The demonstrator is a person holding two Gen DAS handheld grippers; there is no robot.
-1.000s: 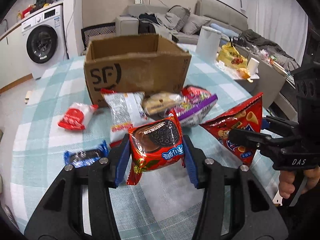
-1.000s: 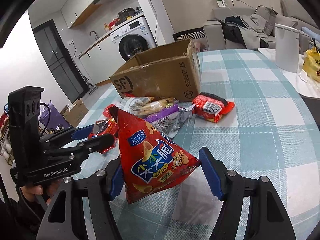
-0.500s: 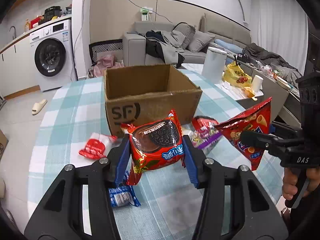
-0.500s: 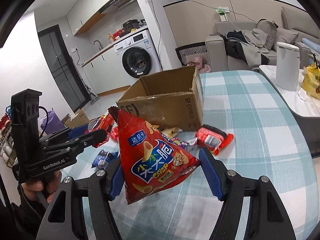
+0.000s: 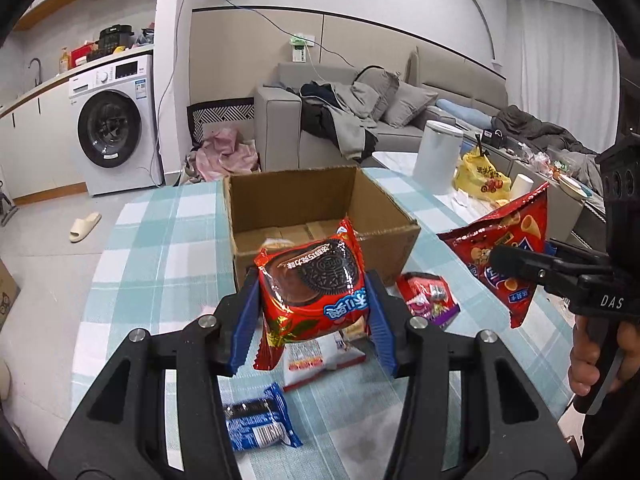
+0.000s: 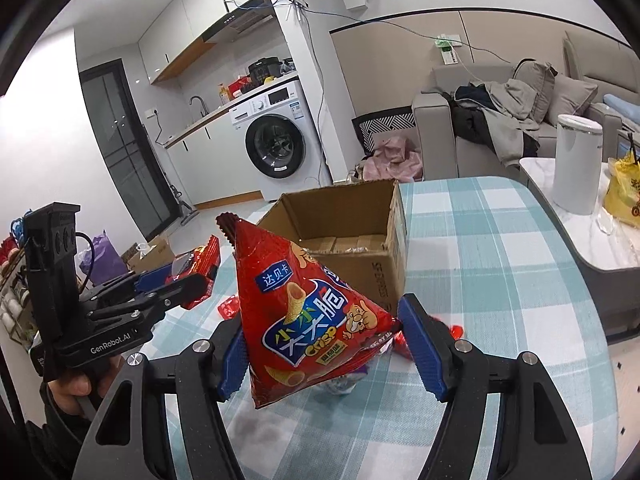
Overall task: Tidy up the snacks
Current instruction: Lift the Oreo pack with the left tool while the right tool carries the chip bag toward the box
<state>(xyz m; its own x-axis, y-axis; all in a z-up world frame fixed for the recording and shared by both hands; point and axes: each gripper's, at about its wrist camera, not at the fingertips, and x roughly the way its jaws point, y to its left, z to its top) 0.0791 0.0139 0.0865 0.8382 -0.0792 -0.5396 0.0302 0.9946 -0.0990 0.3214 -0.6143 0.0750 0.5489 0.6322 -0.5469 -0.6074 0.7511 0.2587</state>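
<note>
Left gripper [image 5: 311, 312] clamping Oreo pack [image 5: 313, 286], right gripper [image 6: 326, 350] pinching crisp bag [image 6: 302, 312]

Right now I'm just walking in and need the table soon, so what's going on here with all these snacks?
A person is sorting snacks with a handheld claw in each hand. The left claw grips a red cookie packet, and the right claw grips a red triangular crisp bag. Both are held up in front of the open cardboard box on the checked table. A blue cookie packet and other snacks remain on the table.
</note>
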